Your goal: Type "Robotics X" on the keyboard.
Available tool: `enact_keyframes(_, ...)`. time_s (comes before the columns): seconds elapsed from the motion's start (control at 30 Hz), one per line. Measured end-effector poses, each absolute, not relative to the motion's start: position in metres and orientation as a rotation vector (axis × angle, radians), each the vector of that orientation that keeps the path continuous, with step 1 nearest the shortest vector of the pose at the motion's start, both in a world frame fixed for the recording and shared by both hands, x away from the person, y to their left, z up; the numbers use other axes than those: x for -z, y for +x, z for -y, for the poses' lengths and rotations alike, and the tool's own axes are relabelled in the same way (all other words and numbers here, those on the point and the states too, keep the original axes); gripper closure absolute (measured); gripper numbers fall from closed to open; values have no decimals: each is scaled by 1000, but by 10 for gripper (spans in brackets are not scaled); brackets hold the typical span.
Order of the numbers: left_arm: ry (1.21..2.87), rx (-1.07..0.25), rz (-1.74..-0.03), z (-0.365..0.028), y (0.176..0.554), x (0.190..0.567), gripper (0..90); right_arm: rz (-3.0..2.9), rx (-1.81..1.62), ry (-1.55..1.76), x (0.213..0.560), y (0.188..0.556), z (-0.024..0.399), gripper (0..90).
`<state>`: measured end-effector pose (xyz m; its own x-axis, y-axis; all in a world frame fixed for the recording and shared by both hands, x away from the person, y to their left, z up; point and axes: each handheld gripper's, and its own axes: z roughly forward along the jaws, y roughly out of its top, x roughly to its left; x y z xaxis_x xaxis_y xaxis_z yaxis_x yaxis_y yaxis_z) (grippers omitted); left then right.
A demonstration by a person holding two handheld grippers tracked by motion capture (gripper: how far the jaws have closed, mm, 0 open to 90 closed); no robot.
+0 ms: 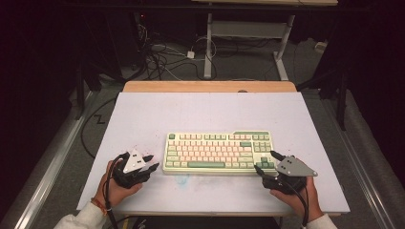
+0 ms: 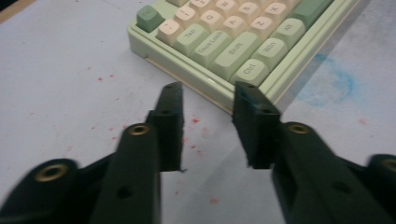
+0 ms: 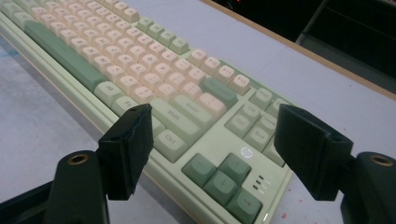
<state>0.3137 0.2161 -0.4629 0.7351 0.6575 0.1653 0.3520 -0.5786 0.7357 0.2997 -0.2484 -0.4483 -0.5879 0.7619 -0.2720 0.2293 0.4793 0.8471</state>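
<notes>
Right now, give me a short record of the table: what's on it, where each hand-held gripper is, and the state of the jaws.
surface: white table, red specks and a blue smudge
object: green and pink keyboard, flat, near the front edge
left hand-held gripper: beside the keyboard's left end, jaws open, holding nothing
right hand-held gripper: at the keyboard's right front corner, jaws open, holding nothing
contact: cannot tell

Keyboard (image 3: 154, 88) cropped at frame edges.
</notes>
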Motion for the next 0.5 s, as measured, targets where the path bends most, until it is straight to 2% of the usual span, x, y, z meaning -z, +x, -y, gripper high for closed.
enact_keyframes(0.07, 2227, -529, -748, -215, 314, 461, 751, -2085, -1049, 824, 450, 299, 249, 291)
enact_keyframes(0.2, 2241, -487, -744, -210, 317, 457, 875, -2100, -1044, 822, 452, 298, 248, 293)
enact_keyframes(0.5, 2274, -411, -684, -173, 335, 444, 876, -2118, -1040, 811, 454, 297, 243, 294)
